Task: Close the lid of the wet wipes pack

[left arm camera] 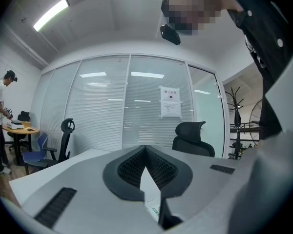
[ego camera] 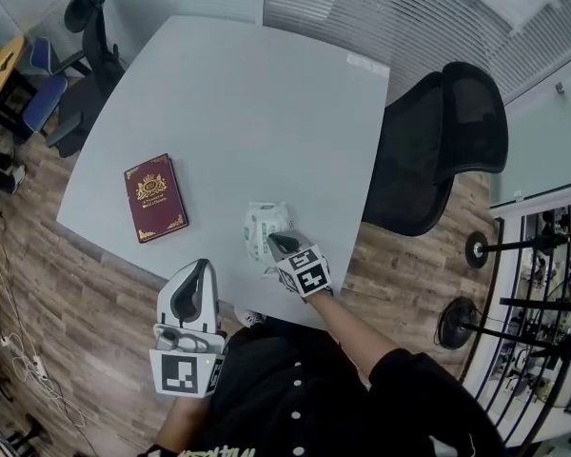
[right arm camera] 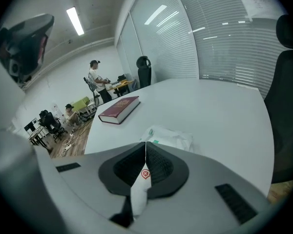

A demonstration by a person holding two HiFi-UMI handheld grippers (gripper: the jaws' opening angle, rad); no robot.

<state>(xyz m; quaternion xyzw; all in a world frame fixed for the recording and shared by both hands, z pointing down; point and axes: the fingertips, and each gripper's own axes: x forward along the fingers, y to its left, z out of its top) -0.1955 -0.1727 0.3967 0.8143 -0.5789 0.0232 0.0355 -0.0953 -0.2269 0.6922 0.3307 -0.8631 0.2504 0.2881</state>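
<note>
Your right gripper [ego camera: 274, 241], jaws pressed together on nothing, sits over the white crinkly plastic wet wipes pack [ego camera: 261, 225] at lower centre of the head view. Use those joined tips as one blunt finger and press squarely down on the lid. I can't tell from here whether it has latched. Your left gripper [ego camera: 203, 267], jaws also together, hangs at lower left.

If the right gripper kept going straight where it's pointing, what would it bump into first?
Probably the crinkly white wet wipes pack, just beyond the shut jaws of the right gripper.
</note>
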